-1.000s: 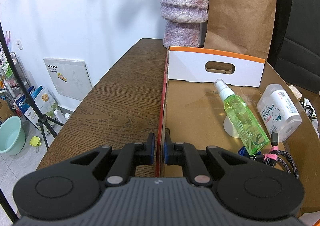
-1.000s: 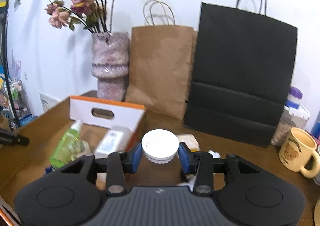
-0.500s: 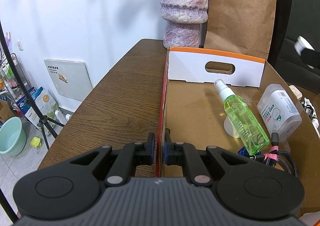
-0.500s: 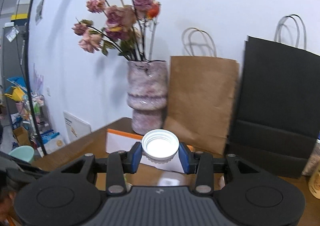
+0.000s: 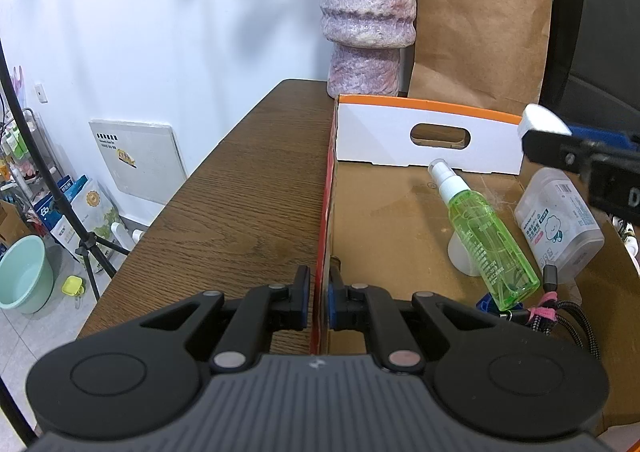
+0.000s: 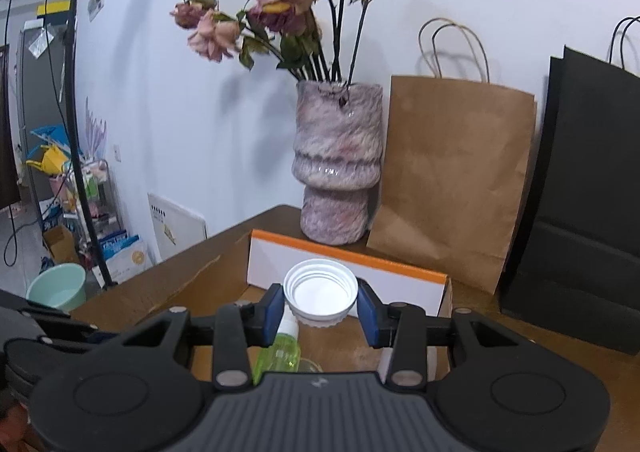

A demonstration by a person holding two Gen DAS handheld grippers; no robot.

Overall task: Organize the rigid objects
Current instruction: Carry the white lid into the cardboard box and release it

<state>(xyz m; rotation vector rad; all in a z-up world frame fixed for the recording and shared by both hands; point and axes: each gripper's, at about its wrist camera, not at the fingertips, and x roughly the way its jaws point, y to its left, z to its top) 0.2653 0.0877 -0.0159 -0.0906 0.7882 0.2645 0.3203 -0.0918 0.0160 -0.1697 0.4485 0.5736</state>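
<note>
**White jar carried over the cardboard box**

The right gripper (image 6: 320, 312) has its jaws clamped on a small white jar (image 6: 320, 294), open mouth facing the camera, held in the air above the cardboard box (image 5: 424, 139) near its far white end wall. The box floor lies below and slightly ahead of the jar, so the coming move is likely a descent into it. The left gripper (image 5: 318, 302) is the nearer to the box's left wall; its jaws are closed on that thin cardboard edge, steadying it on the wooden bench (image 5: 248, 187). Inside the box lie a green spray bottle (image 5: 486, 236), long axis running away from the camera, a clear labelled bottle (image 5: 560, 223) beside it on the right, and some braided cables (image 5: 560, 316) at the near corner
</note>
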